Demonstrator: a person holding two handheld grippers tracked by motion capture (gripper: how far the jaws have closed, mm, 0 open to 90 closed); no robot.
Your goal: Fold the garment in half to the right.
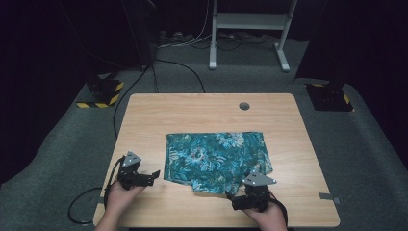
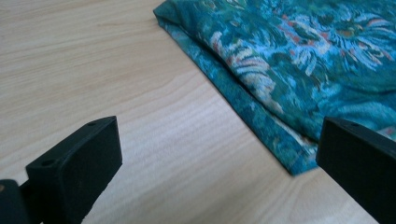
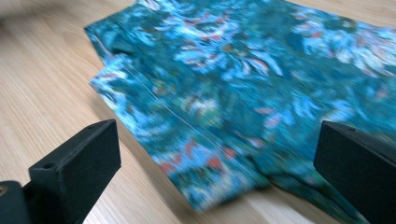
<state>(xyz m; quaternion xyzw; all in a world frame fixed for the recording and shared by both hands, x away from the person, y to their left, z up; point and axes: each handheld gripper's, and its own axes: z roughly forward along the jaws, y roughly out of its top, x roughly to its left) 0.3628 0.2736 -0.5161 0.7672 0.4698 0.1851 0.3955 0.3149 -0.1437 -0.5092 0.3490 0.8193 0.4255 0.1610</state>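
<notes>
While both grippers wait at the near edge: nothing is held.
Cloth [image 1: 216, 161]: teal, flower-printed, folded flat on the worktop [image 1: 202, 108]; it lies around the middle, reaching toward the near edge, with a stepped near-right corner.
Left gripper [image 1: 153, 177]: near the worktop's near-left corner, just beside the cloth's near-left corner, pointing at it.
Left jaws: wide apart and empty; in the left gripper view bare wood sits between them, and the cloth's folded edge [image 2: 261, 121] runs toward the right jaw.
Right gripper [image 1: 233, 198]: at the near edge, right of centre, by the cloth's near hem.
Right jaws: wide apart, gripping nothing; in the right gripper view the cloth [image 3: 243, 93] lies ahead between them, slightly blurred.
Hands: one on each gripper, coming in from the near edge.
</notes>
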